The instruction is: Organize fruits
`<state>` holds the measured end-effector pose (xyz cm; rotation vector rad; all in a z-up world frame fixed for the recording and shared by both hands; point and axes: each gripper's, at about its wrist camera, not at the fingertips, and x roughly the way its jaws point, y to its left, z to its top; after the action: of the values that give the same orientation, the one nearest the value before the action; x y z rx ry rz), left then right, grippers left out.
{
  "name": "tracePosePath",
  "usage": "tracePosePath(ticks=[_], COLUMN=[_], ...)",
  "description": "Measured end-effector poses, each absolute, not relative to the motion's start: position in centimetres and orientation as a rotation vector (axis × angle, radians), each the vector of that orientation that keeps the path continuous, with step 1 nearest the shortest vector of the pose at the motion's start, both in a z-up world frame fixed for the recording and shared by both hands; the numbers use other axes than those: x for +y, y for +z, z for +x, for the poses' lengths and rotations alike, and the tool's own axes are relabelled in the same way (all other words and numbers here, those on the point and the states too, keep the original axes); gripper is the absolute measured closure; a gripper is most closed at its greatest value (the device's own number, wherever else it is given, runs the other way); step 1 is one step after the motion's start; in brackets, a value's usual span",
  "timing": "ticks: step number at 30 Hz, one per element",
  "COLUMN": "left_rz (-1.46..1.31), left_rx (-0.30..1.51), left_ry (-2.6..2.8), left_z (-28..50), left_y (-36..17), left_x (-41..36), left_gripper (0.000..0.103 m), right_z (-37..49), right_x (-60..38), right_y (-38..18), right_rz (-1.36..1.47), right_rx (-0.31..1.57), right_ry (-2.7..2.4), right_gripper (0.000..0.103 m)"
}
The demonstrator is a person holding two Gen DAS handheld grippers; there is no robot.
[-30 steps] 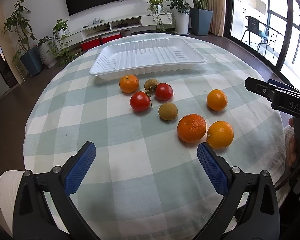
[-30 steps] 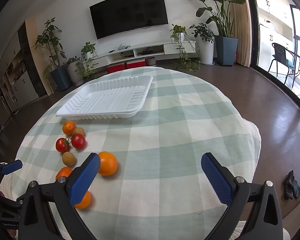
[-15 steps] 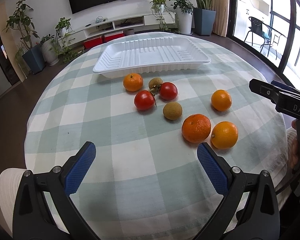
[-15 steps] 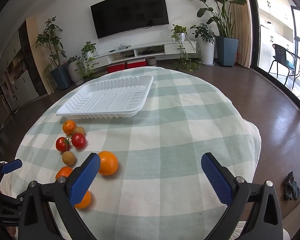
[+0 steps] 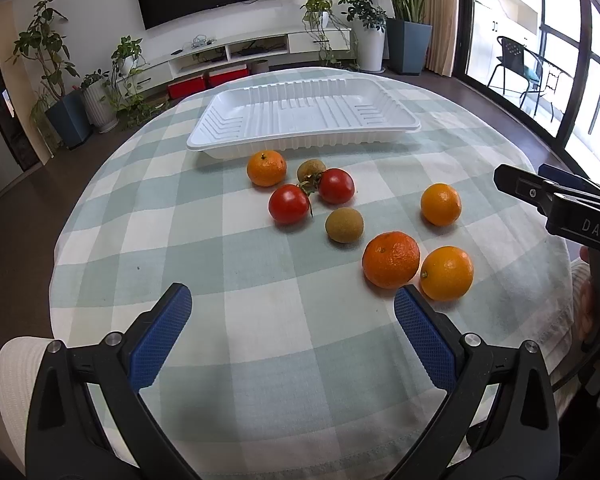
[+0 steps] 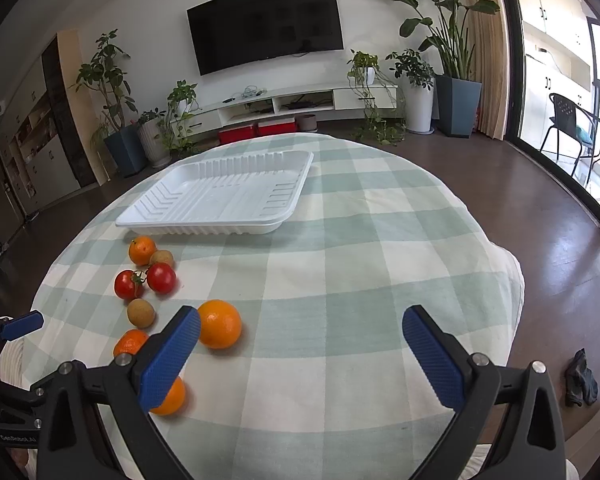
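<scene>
An empty white tray lies at the far side of the round checked table. In front of it lie loose fruits: a mandarin, two red tomatoes, two brown kiwis, a large orange and two smaller oranges. My left gripper is open and empty, above the cloth short of the fruits. My right gripper is open and empty, with an orange by its left finger.
The table edge drops off at the right to a dark floor. The right gripper's body shows at the right of the left wrist view. A TV stand and potted plants stand far behind the table.
The left gripper's view has shifted slightly, so the fruits and tray sit a little further right and lower. The right gripper has barely moved. Both stay open.
</scene>
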<state>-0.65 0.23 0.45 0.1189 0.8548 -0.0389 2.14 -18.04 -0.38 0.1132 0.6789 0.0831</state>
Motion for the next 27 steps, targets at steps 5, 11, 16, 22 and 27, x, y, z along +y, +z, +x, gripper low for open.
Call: tracePosePath(ticks=[5, 11, 16, 22, 27], left_rz=[0.119, 0.126, 0.127, 0.123, 0.121], left_rx=[0.854, 0.851, 0.849, 0.849, 0.85], left_ry=[-0.039, -0.037, -0.032, -0.031, -0.032], left_z=[-0.65, -0.73, -0.77, -0.83, -0.88], left_y=[0.46, 0.54, 0.56, 0.64, 0.65], left_x=[0.27, 0.27, 0.16, 0.11, 0.14], left_gripper=[0.0, 0.0, 0.0, 0.0, 0.0], right_z=[2.15, 2.15, 2.16, 2.16, 2.12], right_x=[-17.99, -17.97, -17.94, -17.86, -17.75], right_y=[-0.39, -0.4, -0.43, -0.43, -0.45], right_rz=[0.114, 0.112, 0.111, 0.11, 0.103], right_rx=[0.679, 0.678, 0.677, 0.677, 0.676], right_ry=[0.083, 0.082, 0.082, 0.082, 0.088], right_gripper=[0.0, 0.0, 0.0, 0.0, 0.0])
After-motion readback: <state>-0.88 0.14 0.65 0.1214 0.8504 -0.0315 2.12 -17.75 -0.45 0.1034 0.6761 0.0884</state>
